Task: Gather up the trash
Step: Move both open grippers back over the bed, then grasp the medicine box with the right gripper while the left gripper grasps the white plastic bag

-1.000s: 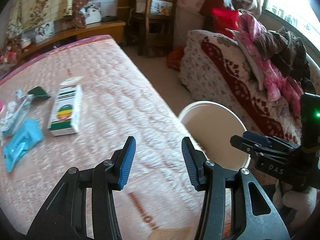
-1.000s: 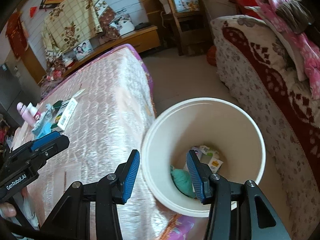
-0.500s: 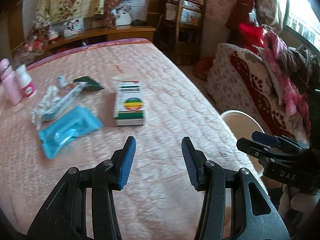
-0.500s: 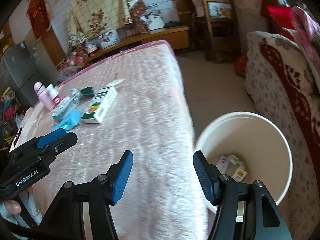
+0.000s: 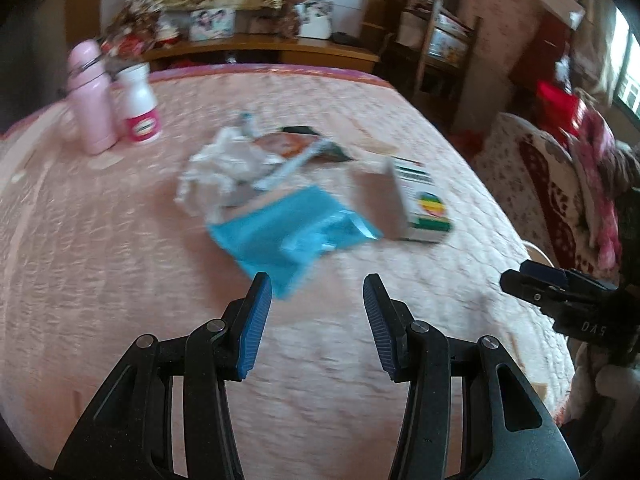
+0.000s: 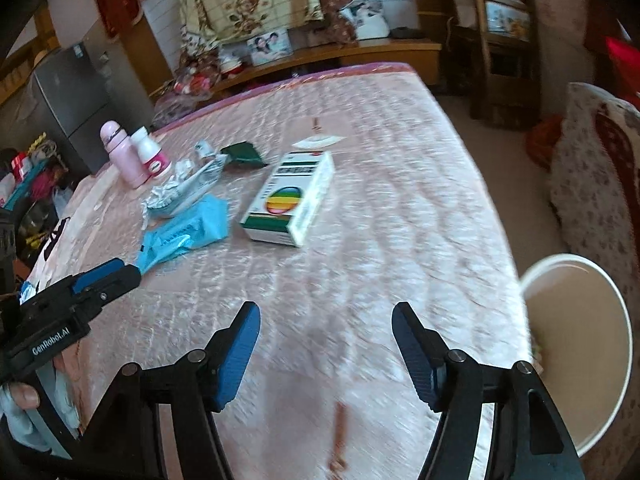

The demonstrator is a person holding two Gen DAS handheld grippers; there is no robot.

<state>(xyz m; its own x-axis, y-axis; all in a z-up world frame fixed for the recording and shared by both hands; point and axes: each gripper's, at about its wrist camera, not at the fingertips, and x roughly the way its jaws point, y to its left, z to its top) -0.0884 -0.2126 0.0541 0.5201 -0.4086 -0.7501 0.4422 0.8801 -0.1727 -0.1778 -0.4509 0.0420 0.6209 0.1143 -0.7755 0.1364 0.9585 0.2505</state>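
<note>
Pink quilted bed (image 6: 400, 168), wooden shelf (image 6: 392, 46) behind, grey fridge (image 6: 68, 96) left

The bed cover (image 6: 400, 184) is quilted pink cloth with a satin sheen, and on it lie a glossy blue plastic wrapper (image 6: 188, 228), crinkled clear film (image 6: 180, 188) and a smooth printed cardboard box (image 6: 290, 200). The bucket (image 6: 592, 360) is smooth cream plastic. Both bottles (image 5: 92, 100) look like glossy plastic.

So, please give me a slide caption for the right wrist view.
Open right gripper over pink bedspread, facing medicine box and blue wrapper; white bucket at right.
</note>
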